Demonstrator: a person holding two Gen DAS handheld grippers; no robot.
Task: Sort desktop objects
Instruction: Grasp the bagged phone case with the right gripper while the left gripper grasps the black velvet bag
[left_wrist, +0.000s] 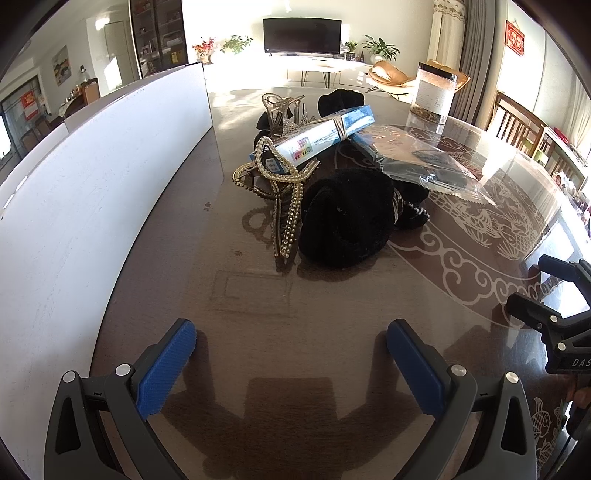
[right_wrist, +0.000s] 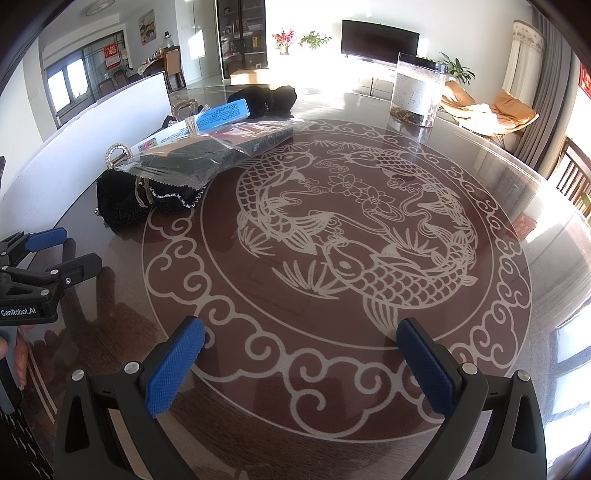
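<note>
Ahead, fuzzy black scrunchie (left_wrist: 345, 221), pearl-beaded clip (left_wrist: 291, 199), crinkly plastic packet (left_wrist: 424, 155), perhaps combs.

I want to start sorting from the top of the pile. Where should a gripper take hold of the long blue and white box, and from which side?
Probably grip the blue and white box across its narrow width, near the raised blue end, coming from above. It lies tilted on top of the pile, so that end looks free, while the pearl clip crowds the lower end. The left gripper is open and nearest.
</note>
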